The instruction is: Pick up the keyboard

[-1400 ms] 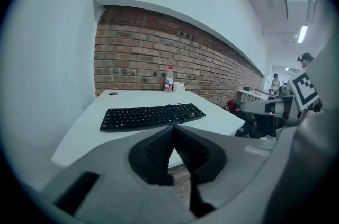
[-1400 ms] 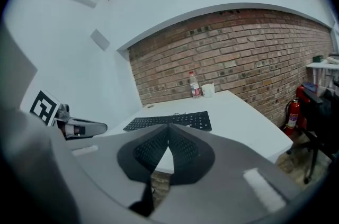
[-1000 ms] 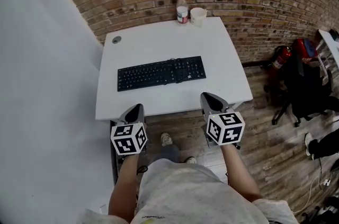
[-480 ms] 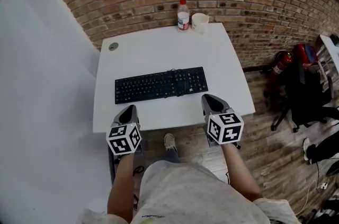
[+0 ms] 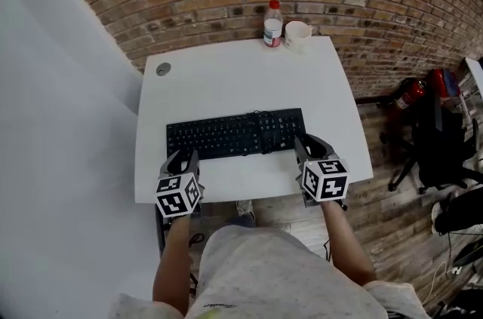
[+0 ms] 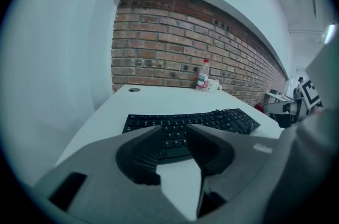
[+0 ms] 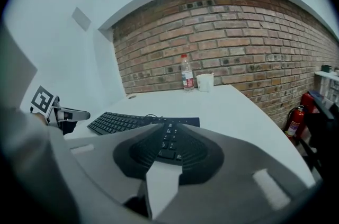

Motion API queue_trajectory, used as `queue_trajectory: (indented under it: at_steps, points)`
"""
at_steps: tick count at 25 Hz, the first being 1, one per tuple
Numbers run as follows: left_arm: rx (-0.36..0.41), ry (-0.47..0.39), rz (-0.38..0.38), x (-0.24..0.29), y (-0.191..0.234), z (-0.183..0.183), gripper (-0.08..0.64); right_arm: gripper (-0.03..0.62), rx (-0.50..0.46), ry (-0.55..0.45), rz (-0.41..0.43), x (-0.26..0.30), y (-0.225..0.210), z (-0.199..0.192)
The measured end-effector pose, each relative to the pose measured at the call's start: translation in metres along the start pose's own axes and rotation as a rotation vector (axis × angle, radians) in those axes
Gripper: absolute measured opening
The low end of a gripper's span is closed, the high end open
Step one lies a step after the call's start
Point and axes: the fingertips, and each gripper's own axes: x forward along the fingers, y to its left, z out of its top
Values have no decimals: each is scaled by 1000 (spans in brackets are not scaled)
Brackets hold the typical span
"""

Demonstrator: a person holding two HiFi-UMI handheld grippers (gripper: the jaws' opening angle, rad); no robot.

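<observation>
A black keyboard [image 5: 234, 134] lies flat across the near half of the white table [image 5: 241, 76]. My left gripper [image 5: 185, 156] hovers over the table's front edge at the keyboard's near left corner. Its jaws are opening, with only keys [image 6: 212, 119] showing beyond the gap of the left gripper [image 6: 174, 128]. My right gripper [image 5: 306, 141] is at the keyboard's right end. Its jaws are also opening, by a narrower gap, and nothing is between them. In the right gripper view the keyboard [image 7: 116, 121] runs off to the left ahead of the right gripper [image 7: 169, 127].
A plastic bottle [image 5: 272, 23] and a white cup [image 5: 297, 35] stand at the table's far edge against the brick wall. A round cable hole [image 5: 163, 69] sits at the far left corner. A fire extinguisher [image 5: 411, 93] and an office chair [image 5: 445, 144] are to the right.
Both grippers have moved forward from in front of the table to over its front edge, up to the keyboard's two ends. Their jaws have begun to part.
</observation>
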Motion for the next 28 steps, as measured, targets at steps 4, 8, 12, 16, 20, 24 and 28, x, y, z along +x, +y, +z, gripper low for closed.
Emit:
queue_trajectory:
  at_steps: [4,8,12,16,20,24,28]
  points:
    - [-10,19,12,17,15,4,180,115,2,35,-28,20,-11,-1]
    - [-16,47,32,35,35,4,235,147,8,62,-56,36,-20,-2]
    - [-27,77,61,49,53,0,309,192,11,93,-80,51,-28,-6]
    - [-29,116,68,61,68,-4,351,238,12,118,-93,67,-30,-4]
    - [-46,146,51,70,78,-8,383,277,22,142,-102,81,-31,-5]
    - [-62,159,24,77,81,-9,402,318,44,162,-114,90,-33,-9]
    - [-79,177,-18,85,80,-10,411,338,76,178,-118,97,-36,-12]
